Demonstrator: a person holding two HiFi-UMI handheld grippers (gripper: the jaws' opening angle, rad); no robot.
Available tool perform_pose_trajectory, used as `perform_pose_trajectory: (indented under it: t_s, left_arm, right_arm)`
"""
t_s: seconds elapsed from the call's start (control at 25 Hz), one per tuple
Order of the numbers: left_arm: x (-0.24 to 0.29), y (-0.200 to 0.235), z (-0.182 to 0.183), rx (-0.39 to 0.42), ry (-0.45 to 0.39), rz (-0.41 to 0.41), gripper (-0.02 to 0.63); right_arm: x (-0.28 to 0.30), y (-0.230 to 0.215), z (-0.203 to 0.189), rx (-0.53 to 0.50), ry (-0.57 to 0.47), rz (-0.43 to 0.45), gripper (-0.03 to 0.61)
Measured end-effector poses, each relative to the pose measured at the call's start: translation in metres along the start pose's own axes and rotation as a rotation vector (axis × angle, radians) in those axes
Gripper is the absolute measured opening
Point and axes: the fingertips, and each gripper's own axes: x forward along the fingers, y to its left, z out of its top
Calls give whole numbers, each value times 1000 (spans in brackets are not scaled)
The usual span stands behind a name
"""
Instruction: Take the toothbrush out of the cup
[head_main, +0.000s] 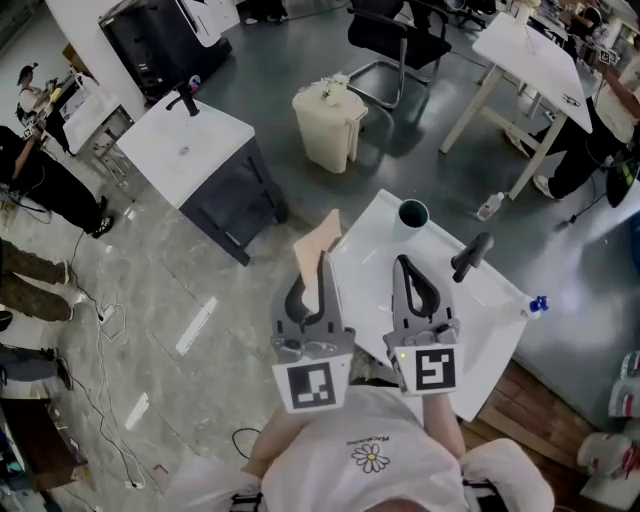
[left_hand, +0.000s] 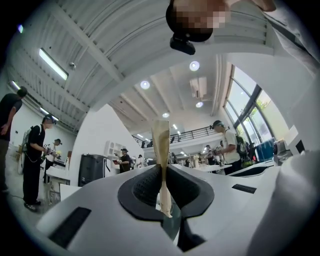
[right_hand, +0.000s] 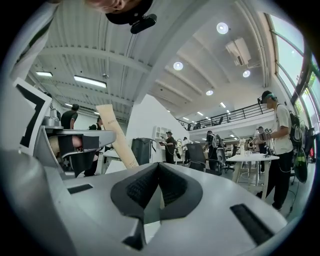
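Left gripper view has the left gripper (left_hand: 162, 172) jaws clamped on the paper-wrapped toothbrush (left_hand: 161, 145), clear of the cup (head_main: 412, 213), right gripper (right_hand: 158, 170) closed empty, so set-down's probably next.

The flat tan cardboard-packed toothbrush (head_main: 318, 240) stands between the closed jaws of the left gripper (head_main: 321, 272), at the left edge of the white rectangular table (head_main: 370, 250). The right gripper (head_main: 406, 270) is just beside it on the right, over the table. The dark round cup (head_main: 412, 213) stands at the table's far edge, beyond both. A black handled tool (head_main: 470, 256) lies to the right. A beige plastic bin (head_main: 328, 128) stands farther off.
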Motion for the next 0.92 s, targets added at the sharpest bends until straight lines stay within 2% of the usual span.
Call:
perform_pose_trajectory:
  t_s: [0.52, 0.92]
  left_arm:
    - [-2, 9, 1, -10, -2, 23, 40]
    - [-3, 1, 1, -23, 5, 1, 38]
  right_arm:
    - [-3, 4, 3, 10, -12, 2, 12]
    - [-5, 5, 4, 4, -16, 0, 12]
